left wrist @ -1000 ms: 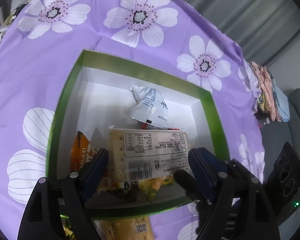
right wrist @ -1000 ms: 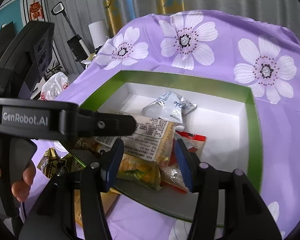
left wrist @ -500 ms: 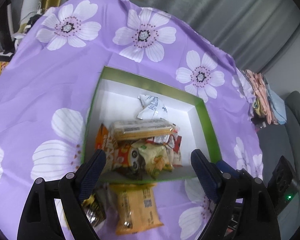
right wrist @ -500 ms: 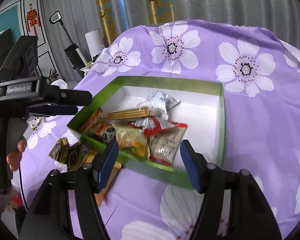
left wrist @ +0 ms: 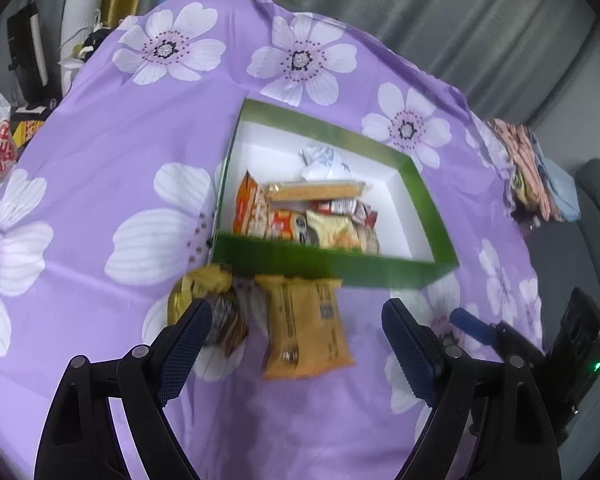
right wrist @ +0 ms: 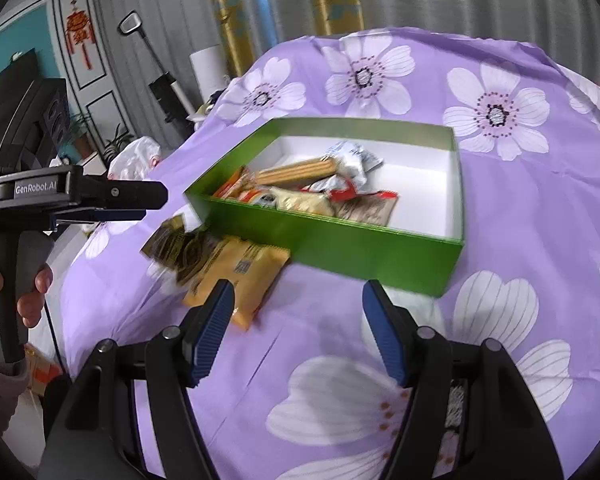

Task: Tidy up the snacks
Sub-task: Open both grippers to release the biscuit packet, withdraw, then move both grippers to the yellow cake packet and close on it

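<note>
Purple cloth under both open, empty tongs [left wrist: 296, 320] [right wrist: 298, 294], tilted downward.

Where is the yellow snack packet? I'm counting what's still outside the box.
The yellow snack packet lies on the purple cloth just outside the green box's near wall, beside a dark gold packet.

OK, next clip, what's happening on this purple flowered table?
A person holds a gripper in each hand and is sorting snacks into a green box. Several packets already lie piled in its near-left part, with a long biscuit pack on top. An orange-yellow packet and a dark gold-wrapped packet lie on the cloth in front of the box. The left gripper and right gripper are both open and empty.
</note>
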{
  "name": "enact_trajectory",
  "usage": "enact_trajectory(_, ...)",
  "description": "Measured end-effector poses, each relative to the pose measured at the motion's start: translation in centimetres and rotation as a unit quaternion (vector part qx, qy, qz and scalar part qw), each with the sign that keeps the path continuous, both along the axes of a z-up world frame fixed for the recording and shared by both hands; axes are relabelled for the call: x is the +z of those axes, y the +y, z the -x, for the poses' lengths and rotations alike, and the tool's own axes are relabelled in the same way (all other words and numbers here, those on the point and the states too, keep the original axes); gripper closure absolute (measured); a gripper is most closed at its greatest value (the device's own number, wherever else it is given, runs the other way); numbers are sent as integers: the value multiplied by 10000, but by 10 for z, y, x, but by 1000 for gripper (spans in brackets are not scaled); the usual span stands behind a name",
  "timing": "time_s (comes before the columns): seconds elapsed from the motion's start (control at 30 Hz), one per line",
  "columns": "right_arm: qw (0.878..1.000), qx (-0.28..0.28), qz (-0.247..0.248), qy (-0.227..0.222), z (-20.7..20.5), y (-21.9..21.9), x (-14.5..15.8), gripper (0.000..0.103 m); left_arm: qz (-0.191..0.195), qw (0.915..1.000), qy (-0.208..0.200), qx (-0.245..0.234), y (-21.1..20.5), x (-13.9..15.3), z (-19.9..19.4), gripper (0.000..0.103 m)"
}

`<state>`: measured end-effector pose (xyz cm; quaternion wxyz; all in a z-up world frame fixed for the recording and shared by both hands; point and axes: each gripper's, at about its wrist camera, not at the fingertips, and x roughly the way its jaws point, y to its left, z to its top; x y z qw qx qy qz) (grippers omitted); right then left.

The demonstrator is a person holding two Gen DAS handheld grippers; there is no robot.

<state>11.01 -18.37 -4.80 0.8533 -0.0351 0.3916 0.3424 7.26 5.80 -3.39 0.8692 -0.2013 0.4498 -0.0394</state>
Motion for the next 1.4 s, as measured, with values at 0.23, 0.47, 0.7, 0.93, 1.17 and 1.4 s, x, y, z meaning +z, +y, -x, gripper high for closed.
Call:
enact_trajectory(0.23, 9997, 221, 59, 94, 18, 7, -8, 36, 60, 9998, 127, -128, -9, -19, 24, 16)
enact_trajectory(0.47, 9990, 321, 153, 257, 28, 14, -21, 36, 12, 9994, 258, -245, -21, -36, 33, 16)
enact_trajectory(0.7, 9976, 460, 319, 407, 30, 25, -37, 36, 202, 9986, 329, -367, -24, -48, 27, 16)
enact_trajectory(0.93, 9962, 609, 400, 481, 23, 39, -46, 36, 338, 9972, 389, -545, -29, -59, 11, 16)
enact_trajectory(1.17, 9949, 718, 439, 557, 11, 51, -55, 36, 433, 9963, 403, -619, -27, -65, 0, 16)
enact_trajectory(1.4, 9942, 780, 451, 591, 4, 60, -61, 36, 551, 9960, 325, -624, -24, -67, -11, 16)
